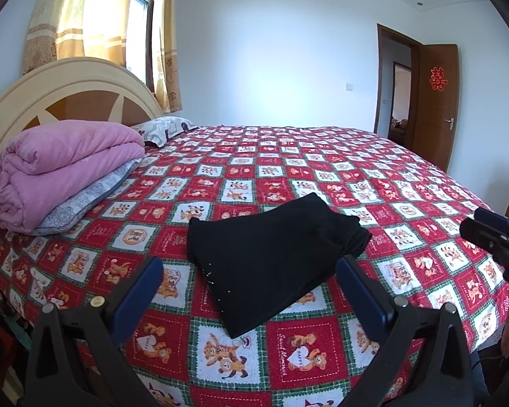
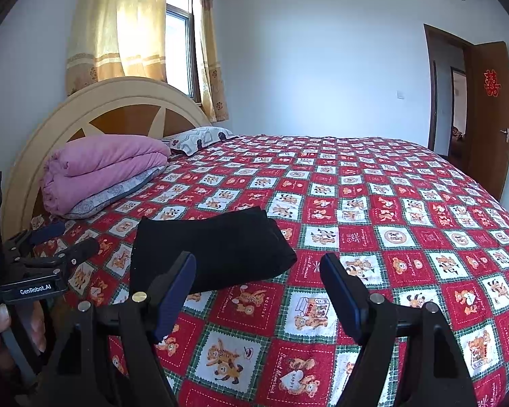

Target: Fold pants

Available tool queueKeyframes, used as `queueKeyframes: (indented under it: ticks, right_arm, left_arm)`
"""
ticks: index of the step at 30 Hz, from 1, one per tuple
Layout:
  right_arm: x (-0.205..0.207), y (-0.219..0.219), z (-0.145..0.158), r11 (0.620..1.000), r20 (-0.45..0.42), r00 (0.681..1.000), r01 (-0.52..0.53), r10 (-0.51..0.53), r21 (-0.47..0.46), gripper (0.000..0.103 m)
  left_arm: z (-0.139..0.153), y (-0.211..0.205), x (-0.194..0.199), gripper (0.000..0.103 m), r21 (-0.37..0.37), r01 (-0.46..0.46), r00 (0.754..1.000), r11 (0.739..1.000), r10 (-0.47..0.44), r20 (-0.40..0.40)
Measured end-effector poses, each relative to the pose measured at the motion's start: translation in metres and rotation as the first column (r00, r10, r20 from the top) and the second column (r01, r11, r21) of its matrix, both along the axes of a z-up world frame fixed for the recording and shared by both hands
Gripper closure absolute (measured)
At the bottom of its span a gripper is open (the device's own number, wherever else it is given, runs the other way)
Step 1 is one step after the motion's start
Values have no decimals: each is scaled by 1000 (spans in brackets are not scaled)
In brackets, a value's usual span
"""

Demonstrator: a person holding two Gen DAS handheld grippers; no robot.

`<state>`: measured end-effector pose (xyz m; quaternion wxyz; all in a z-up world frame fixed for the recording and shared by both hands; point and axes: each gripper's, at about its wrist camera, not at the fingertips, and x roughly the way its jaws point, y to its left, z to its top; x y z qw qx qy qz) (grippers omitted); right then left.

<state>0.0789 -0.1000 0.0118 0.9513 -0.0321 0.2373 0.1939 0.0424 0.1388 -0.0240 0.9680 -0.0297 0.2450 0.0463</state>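
The black pants [image 1: 271, 257] lie folded into a compact rectangle on the red patterned bedspread [image 1: 322, 169]. They also show in the right wrist view [image 2: 213, 251]. My left gripper [image 1: 249, 271] is open and empty, held above the bed's near edge with the pants between and beyond its blue pads. My right gripper [image 2: 258, 268] is open and empty, just right of the pants. The right gripper shows at the far right of the left wrist view [image 1: 492, 237]. The left gripper shows at the far left of the right wrist view [image 2: 51, 247].
A folded pink quilt [image 1: 61, 173] on a grey pillow [image 1: 95, 196] lies by the curved headboard [image 1: 68, 95]. Another patterned pillow [image 1: 166, 129] lies behind. A brown door [image 1: 434, 101] stands open at the back right. A curtained window [image 1: 118, 17] is behind the headboard.
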Motion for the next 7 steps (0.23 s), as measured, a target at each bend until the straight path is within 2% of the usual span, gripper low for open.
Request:
queueKeyframes:
  ticks: [7]
  right_arm:
    - [2, 7, -8, 1000, -24, 1000, -17, 16, -23, 26]
  left_arm:
    - [-3, -1, -1, 0, 7, 7, 1000, 1000, -7, 2]
